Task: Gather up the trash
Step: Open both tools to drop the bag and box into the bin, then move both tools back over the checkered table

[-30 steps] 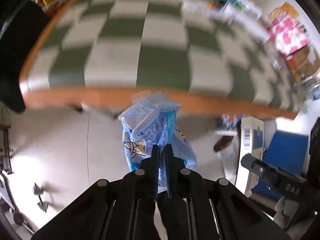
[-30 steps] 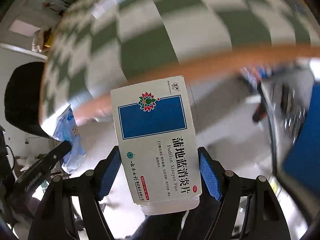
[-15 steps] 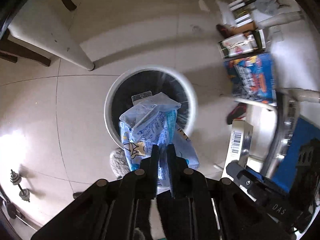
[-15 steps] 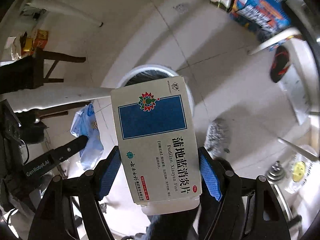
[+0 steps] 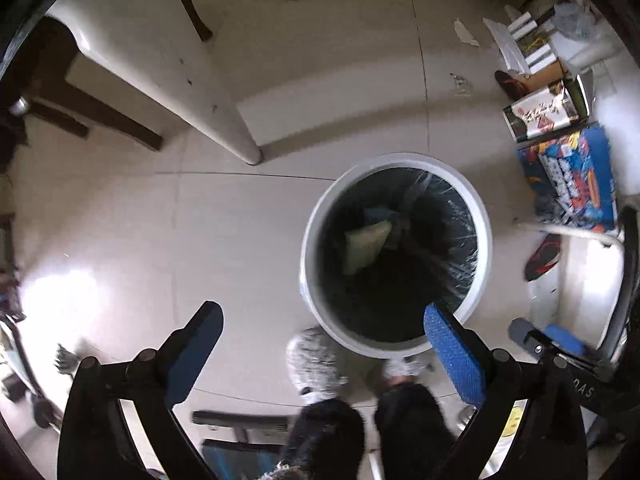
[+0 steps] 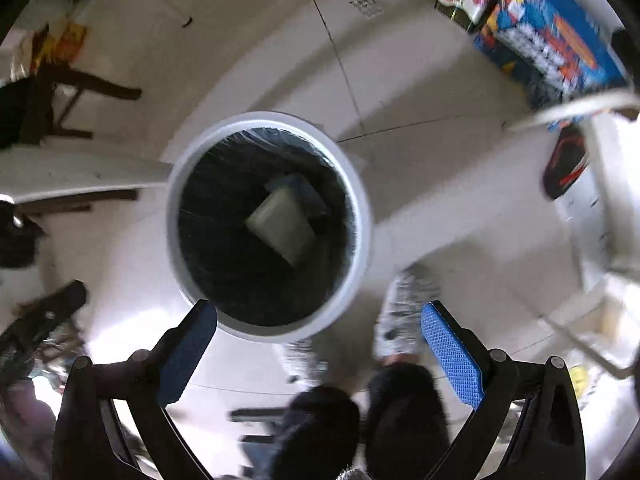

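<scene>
Left wrist view, left to right: pale table leg (image 5: 224, 116) slants down to the tiled floor (image 5: 168, 240); the left gripper (image 5: 320, 324) points down at the floor, jaws spread wide after just opening, nothing between them. Right of centre stands the round white bin (image 5: 482, 216) with a black liner. Inside it lie a pale box (image 5: 366, 246) and a bluish item behind it, too dark to identify. Just below the bin's near rim, the person's grey patterned slippers (image 5: 316, 364). Far right: colourful boxes (image 5: 572, 176) on the floor against the wall.

Right wrist view, left to right: dark chair legs (image 6: 80, 88) upper left; the bin (image 6: 362, 200) sits left of centre. The box (image 6: 282, 224), tilted, rests on the liner at the bottom. The right gripper (image 6: 320, 320) also has just opened: jaws fully apart, empty, left blue pad over the bin's near rim. A slipper (image 6: 404, 312) shows between the fingers. Blue printed box (image 6: 552, 36) upper right
</scene>
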{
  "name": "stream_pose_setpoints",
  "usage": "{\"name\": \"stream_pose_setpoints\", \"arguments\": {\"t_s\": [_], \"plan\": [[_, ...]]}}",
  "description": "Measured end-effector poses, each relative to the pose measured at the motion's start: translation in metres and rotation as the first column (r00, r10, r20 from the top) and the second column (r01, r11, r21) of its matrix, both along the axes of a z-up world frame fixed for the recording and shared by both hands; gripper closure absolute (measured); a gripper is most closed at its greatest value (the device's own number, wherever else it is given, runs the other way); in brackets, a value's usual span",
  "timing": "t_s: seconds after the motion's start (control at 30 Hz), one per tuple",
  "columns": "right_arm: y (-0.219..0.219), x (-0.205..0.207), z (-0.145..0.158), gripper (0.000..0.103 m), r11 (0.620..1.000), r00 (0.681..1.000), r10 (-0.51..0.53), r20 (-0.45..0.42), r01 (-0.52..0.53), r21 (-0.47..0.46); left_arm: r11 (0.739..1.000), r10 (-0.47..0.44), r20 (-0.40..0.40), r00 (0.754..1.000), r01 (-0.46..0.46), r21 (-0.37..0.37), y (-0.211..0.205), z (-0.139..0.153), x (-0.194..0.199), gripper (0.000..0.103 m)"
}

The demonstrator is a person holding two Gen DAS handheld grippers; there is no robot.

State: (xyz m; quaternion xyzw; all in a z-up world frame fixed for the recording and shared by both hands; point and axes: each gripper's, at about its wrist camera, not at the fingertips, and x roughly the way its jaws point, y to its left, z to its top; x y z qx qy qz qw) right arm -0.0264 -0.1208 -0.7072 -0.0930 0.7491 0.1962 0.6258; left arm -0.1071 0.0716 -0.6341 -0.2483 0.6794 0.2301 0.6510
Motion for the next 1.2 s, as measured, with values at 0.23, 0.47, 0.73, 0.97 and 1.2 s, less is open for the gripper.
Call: {"name": "stream_pose_setpoints", "arguments": {"t_s": [0.23, 0.47, 0.73, 0.97, 1.2], "plan": [[0.007, -0.006, 0.042, 0.0, 0.994, 0.995, 0.071, 0.063, -0.065, -0.084, 0.999, -0.033, -0.024, 0.999, 0.034, 0.037, -0.01, 0.042, -0.009, 0.0], [0.006, -0.013, 0.122, 0.0, 0.993, 0.989, 0.1, 0.104, -0.093, -0.074, 0.999, -0.015, 0.003, 1.0, 0.015, 0.035, -0.017, 0.11, -0.016, 0.0], [-0.001, -0.026, 0.241, 0.0, 0.994, 0.985, 0.104, 0.138, -0.099, -0.038, 0.999, -0.03, 0.048, 0.998, 0.028, 0.034, -0.027, 0.202, -0.029, 0.0], [-0.007, -0.031, 0.347, 0.0, 0.998, 0.993, 0.042, 0.109, -0.047, 0.044, 0.993, -0.04, 0.101, 0.994, 0.029, 0.113, -0.026, 0.307, -0.033, 0.0], [0.005, 0.014, 0.448, 0.0, 0.985, 0.992, -0.037, 0.124, 0.016, 0.17, 0.97, -0.056, 0.253, 0.966, -0.008, 0.244, -0.009, 0.397, 0.011, 0.0]]}}
